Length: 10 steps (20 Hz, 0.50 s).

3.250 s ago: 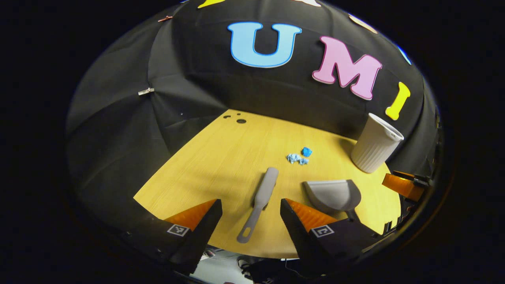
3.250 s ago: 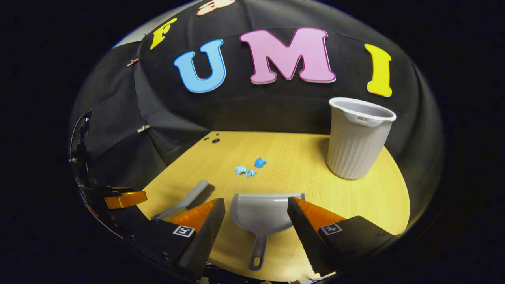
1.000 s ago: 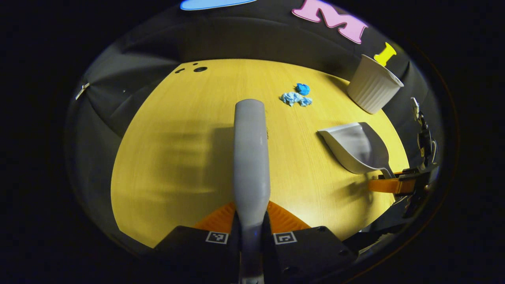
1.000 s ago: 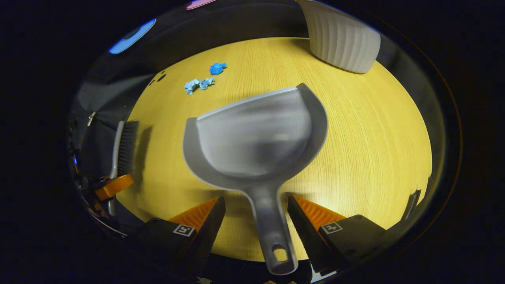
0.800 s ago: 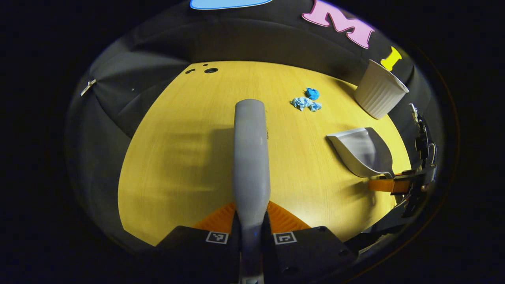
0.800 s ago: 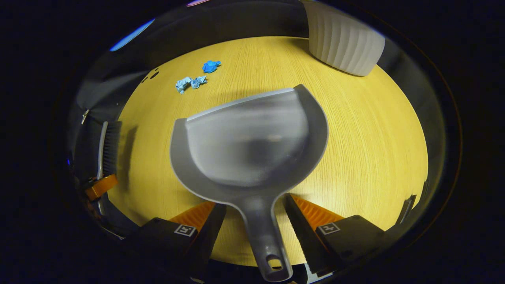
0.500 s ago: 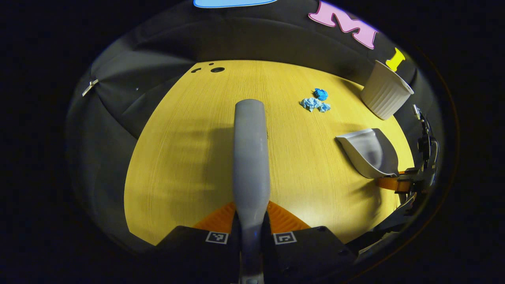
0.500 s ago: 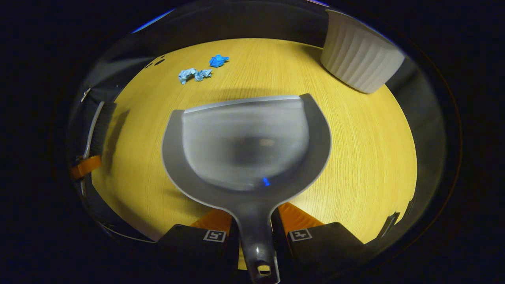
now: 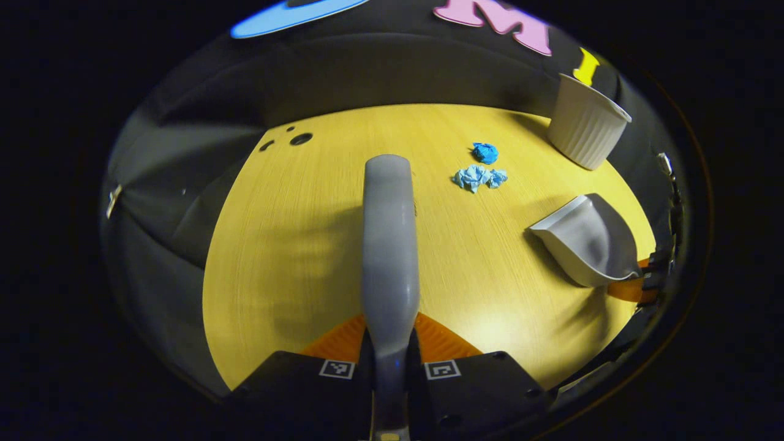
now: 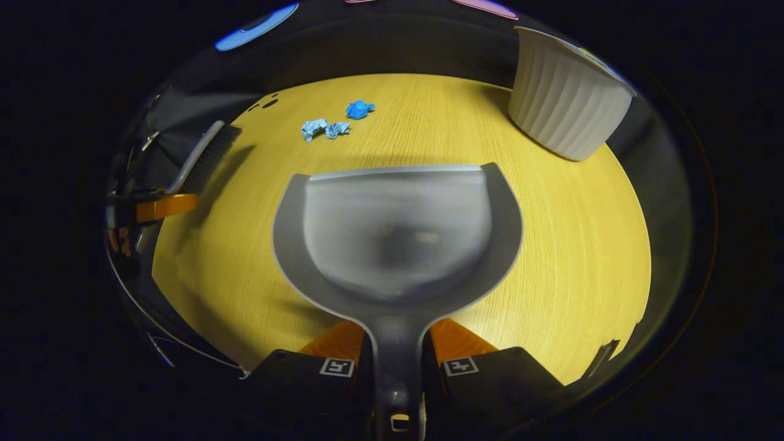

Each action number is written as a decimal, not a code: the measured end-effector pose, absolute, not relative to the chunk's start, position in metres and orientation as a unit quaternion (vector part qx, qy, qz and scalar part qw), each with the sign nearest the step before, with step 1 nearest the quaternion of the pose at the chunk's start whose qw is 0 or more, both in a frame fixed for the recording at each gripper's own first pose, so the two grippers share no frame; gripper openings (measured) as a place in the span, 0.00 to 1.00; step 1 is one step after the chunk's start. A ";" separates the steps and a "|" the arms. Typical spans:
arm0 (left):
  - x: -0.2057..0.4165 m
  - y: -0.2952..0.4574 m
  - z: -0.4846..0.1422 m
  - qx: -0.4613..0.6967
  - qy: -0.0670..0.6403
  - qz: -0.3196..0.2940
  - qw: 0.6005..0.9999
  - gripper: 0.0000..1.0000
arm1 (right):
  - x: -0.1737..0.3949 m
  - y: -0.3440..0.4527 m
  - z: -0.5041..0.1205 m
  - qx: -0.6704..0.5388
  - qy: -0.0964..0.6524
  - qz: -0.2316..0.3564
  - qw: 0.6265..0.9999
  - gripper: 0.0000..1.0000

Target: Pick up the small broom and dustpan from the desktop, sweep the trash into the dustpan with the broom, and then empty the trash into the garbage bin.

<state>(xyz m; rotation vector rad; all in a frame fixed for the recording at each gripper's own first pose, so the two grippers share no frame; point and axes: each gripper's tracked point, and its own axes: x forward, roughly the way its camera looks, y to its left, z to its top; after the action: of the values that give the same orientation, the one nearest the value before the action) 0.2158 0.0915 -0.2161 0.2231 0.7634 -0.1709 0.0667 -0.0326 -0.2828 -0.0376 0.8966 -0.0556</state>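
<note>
Your left gripper [image 9: 389, 361] is clamped tight on the small broom [image 9: 389, 245], both fingers pressing its handle w/ no gap to spare. The broom's grey back runs straight out from the jaws over the desktop [image 9: 294, 245], head end pointing toward the far side. In the right gripper view you see that same broom at far left, bristles dark, w/ the left gripper's finger beside it.

Your right gripper [image 10: 397, 361] is closed hard on the dustpan [image 10: 398, 233] handle, fingers squeezing it from both sides. The pan's scoop opens away from you, straight lip facing the far side of the desk. Whether the lip touches the wood or sits just above it, can't tell. From the left gripper view the dustpan sits at right, tilted, w/ the right gripper's finger at its handle end.

Trash [image 9: 479, 171]: three blue crumpled bits lying on the desktop, two paler ones touching, a darker one just beyond them. They're betw. broom and pan, farther out than both, well apart from the pan lip.

Garbage bin [image 10: 566, 98]: pale, ribbed, standing at the far right of the desk, near the black cloth wall [image 9: 380, 73].
</note>
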 end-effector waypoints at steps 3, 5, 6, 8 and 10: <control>0.256 0.075 -0.210 0.121 0.370 -0.108 0.915 0.27 | 0.061 -0.036 -0.278 -0.024 0.434 -0.025 0.900 0.37; 0.288 0.065 -0.205 0.149 0.364 -0.123 0.911 0.30 | 0.056 -0.039 -0.279 -0.053 0.436 -0.021 0.898 0.37; 0.303 0.058 -0.202 0.166 0.361 -0.132 0.908 0.27 | 0.052 -0.040 -0.279 -0.066 0.436 -0.016 0.898 0.37; 0.331 0.040 -0.198 0.194 0.357 -0.160 0.900 0.27 | 0.046 -0.039 -0.281 -0.083 0.439 -0.002 0.895 0.37; 0.354 0.023 -0.199 0.211 0.355 -0.180 0.893 0.27 | 0.043 -0.039 -0.286 -0.095 0.445 0.006 0.890 0.37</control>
<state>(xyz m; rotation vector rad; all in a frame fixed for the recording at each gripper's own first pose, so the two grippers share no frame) 0.3545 0.0227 -0.1986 0.4376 0.7372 -0.3734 0.0430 -0.0394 -0.2864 -0.1977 0.9244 0.0121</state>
